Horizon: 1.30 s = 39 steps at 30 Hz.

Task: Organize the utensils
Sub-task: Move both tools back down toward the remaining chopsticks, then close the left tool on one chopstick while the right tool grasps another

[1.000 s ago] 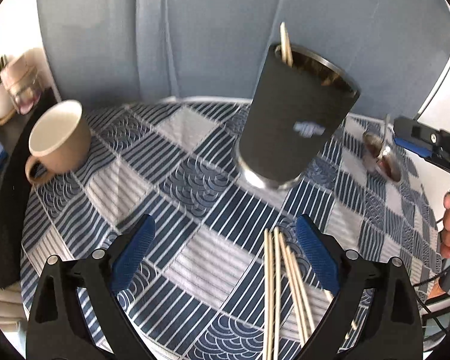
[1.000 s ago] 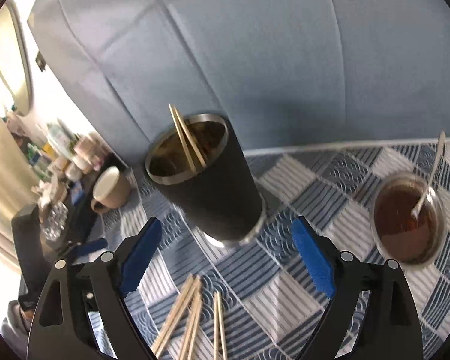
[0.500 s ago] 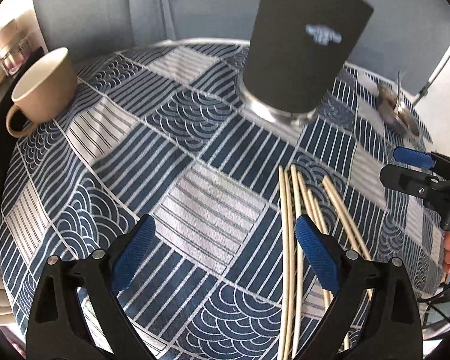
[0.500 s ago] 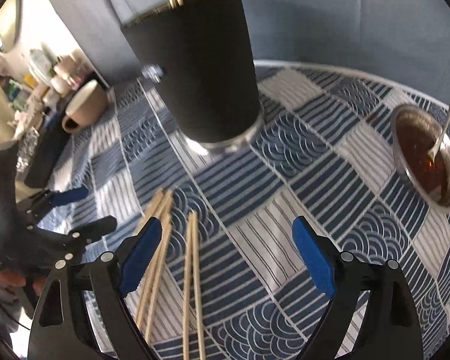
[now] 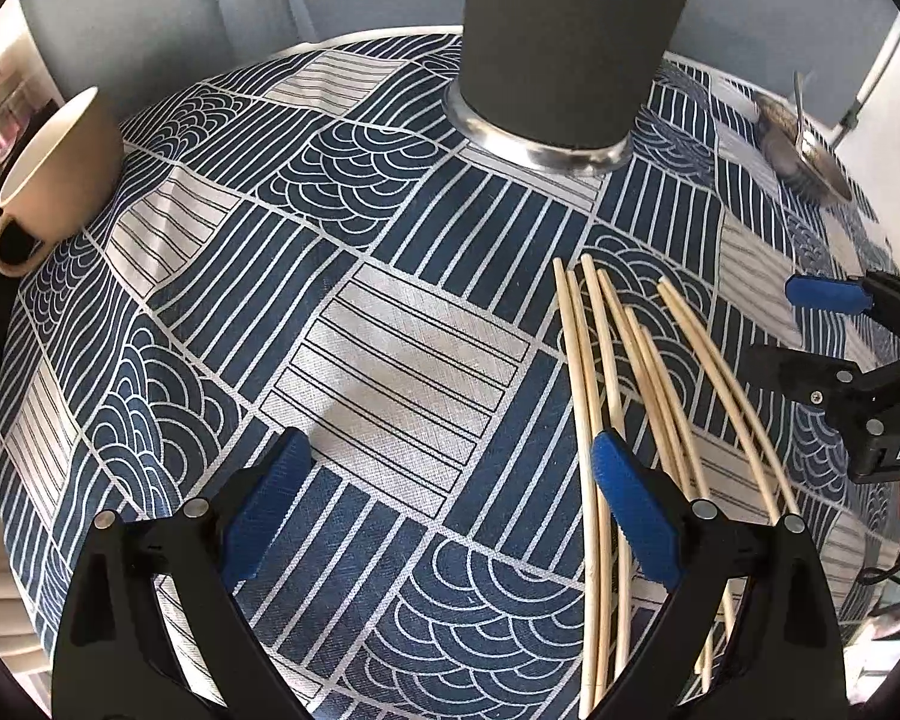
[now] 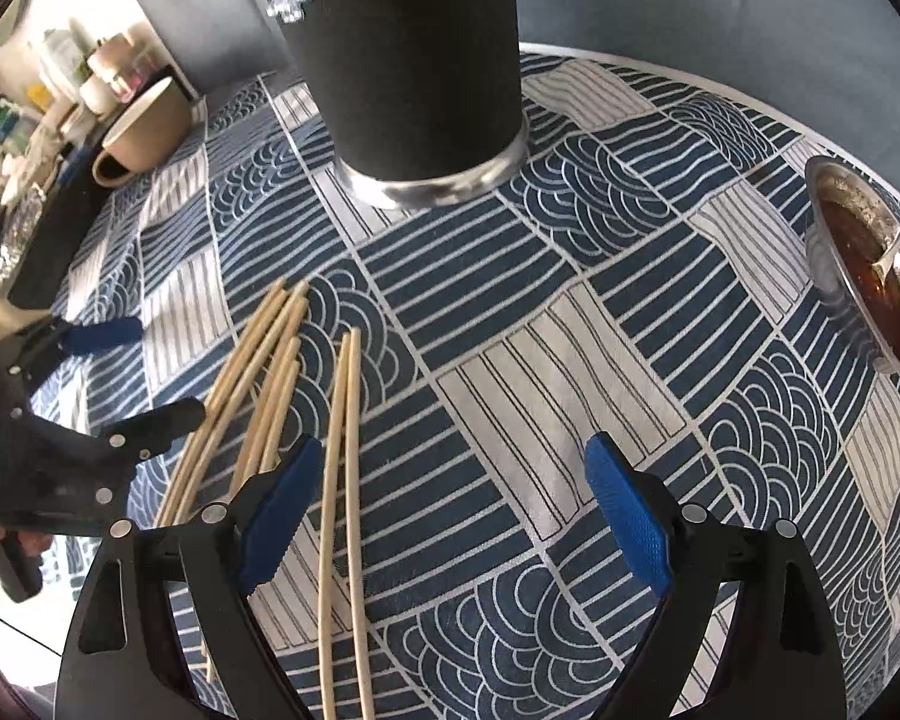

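- The patterned tablecloth (image 5: 402, 360) lay bare across the middle, between the mug and the chopsticks; open passage there.
- A tall dark tumbler (image 5: 570, 42) stood upright at the far centre, blocking a straight reach across.
- A beige mug (image 5: 60, 168) sat at the far left edge, well apart from the tumbler; a clear lane ran between them.
- Loose chopsticks (image 5: 636, 372) lay fanned on the cloth, under the left gripper's (image 5: 450, 492) right finger.
- The right gripper (image 5: 834, 330) stood just beside the chopsticks, crowding that side.
- A metal bowl (image 6: 870, 276) with a spoon occupied the far right edge; bare cloth separated it from the tumbler.
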### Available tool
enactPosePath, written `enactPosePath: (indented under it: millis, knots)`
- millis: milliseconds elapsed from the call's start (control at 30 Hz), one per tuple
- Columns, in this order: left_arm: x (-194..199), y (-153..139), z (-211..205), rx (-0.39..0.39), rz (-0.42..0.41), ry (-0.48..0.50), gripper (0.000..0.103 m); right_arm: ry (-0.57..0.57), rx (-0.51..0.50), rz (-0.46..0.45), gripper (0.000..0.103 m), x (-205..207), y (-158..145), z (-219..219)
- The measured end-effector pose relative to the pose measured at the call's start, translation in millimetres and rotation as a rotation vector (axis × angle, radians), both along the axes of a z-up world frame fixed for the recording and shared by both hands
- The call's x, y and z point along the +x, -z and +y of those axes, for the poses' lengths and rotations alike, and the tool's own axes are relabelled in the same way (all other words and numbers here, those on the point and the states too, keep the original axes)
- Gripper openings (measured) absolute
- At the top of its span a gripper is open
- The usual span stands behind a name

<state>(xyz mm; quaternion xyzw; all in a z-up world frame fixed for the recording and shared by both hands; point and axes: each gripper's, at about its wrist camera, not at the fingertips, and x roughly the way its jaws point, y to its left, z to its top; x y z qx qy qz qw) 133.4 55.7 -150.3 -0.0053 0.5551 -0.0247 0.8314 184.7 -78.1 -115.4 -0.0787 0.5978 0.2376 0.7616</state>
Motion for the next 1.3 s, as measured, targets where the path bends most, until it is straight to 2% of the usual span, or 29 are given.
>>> enactPosePath:
  millis: [33,267,400,433,500,633,700,800,867,900,933,1000,1067,1100,1133,1233,1300]
  knots:
    - [0,1,-1,0.006,0.003,0.000,0.097,0.001,-0.009,0.004,0.084,-1,2,1]
    - [-1,3,3,0.033,0.009,-0.029,0.098,-0.032,-0.066,-0.029,0.085,-9,4,3]
    - [-2,5,5,0.040,0.000,-0.025,0.098,-0.018,-0.085,-0.023,0.089,-10,6,1]
    - [-2,6,1,0.068,0.001,-0.017,0.099,-0.015,-0.093,-0.019,0.091,-10,6,2]
    - [-4,3,-1,0.079,-0.005,-0.016,0.099,-0.022,-0.151,-0.026,0.093,-11,7,9]
    - [-4,0,2,0.064,0.017,-0.023,0.097,0.001,-0.155,0.046,0.095,-3,11,11]
    - [-4,-1,3,0.062,0.021,-0.014,0.093,-0.021,-0.166,0.050,0.093,-1,11,12]
    - [-7,-8,6,0.059,0.035,-0.028,0.073,-0.105,-0.161,0.048,0.091,-3,11,14]
    - [-13,-11,11,0.057,0.044,-0.029,0.058,-0.119,-0.158,0.049,0.081,-3,8,9]
    - [-15,-12,13,0.056,0.046,-0.024,0.055,-0.127,-0.155,0.048,0.066,-3,5,6]
    - [-17,-14,17,0.056,0.051,-0.015,0.048,-0.136,-0.152,0.045,0.045,-3,2,3]
    - [-21,-14,24,0.054,0.064,-0.019,0.038,-0.130,-0.150,0.049,0.026,-2,0,-6]
    - [-23,-11,35,0.047,0.079,-0.028,0.021,-0.113,-0.139,0.046,0.021,-2,-1,-10]
    - [-25,-12,40,0.042,0.090,-0.038,0.017,-0.101,-0.142,0.049,0.018,-2,-1,-12]
    - [-27,-12,46,0.027,0.104,-0.053,0.010,-0.084,-0.144,0.063,0.009,0,-1,-16]
    - [-33,-13,62,-0.059,0.145,-0.108,0.006,-0.010,-0.094,0.149,0.007,8,0,-25]
    - [-33,-12,67,-0.080,0.156,-0.121,0.006,0.028,-0.038,0.209,0.006,18,3,-37]
